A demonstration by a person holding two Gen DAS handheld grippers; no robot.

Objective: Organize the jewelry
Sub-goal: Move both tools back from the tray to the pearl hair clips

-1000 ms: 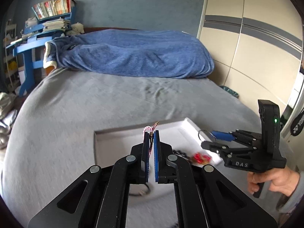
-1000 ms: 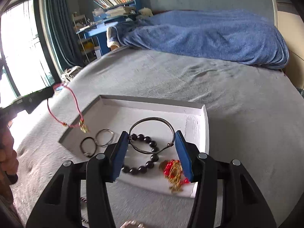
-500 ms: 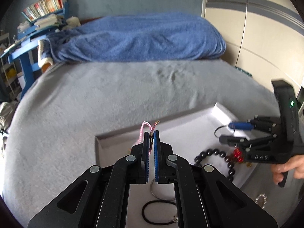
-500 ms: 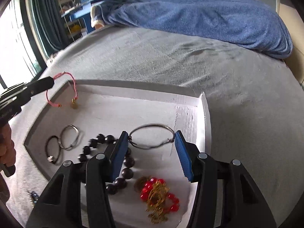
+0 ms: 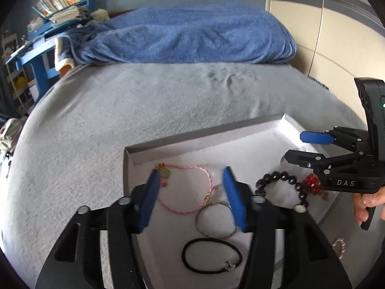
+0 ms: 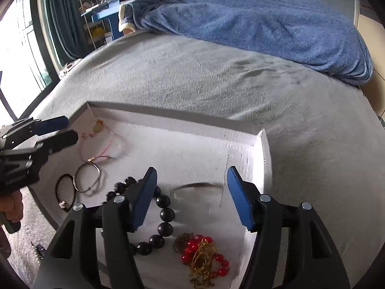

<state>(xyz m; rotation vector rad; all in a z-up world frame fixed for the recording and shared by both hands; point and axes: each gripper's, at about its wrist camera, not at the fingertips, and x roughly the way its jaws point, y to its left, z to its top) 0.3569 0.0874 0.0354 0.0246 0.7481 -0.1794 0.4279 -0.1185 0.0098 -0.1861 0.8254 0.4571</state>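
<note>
A white tray (image 5: 207, 142) lies on the grey bed. My left gripper (image 5: 191, 196) is open just above a pink cord bracelet (image 5: 190, 187) that lies loose in the tray's left part. A silver ring bangle (image 5: 215, 219) and a black band (image 5: 211, 256) lie nearer. My right gripper (image 6: 191, 196) is open over a thin dark bangle (image 6: 197, 187), blurred, on the tray floor. Dark beads (image 6: 161, 219) and a red and gold piece (image 6: 203, 255) lie below it. The pink bracelet also shows in the right wrist view (image 6: 101, 142).
A blue blanket (image 5: 187, 36) is heaped at the bed's far end. A small silver piece (image 5: 338, 246) lies on the bed right of the tray, a dark item (image 6: 38, 250) lies left of it. Blue shelves (image 5: 43, 48) stand far left, a wardrobe (image 5: 336, 36) at right.
My left gripper lowered into the tray, opened and let the pink bracelet drop. My right gripper lowered and let go of the thin bangle, which now lies on the tray.
</note>
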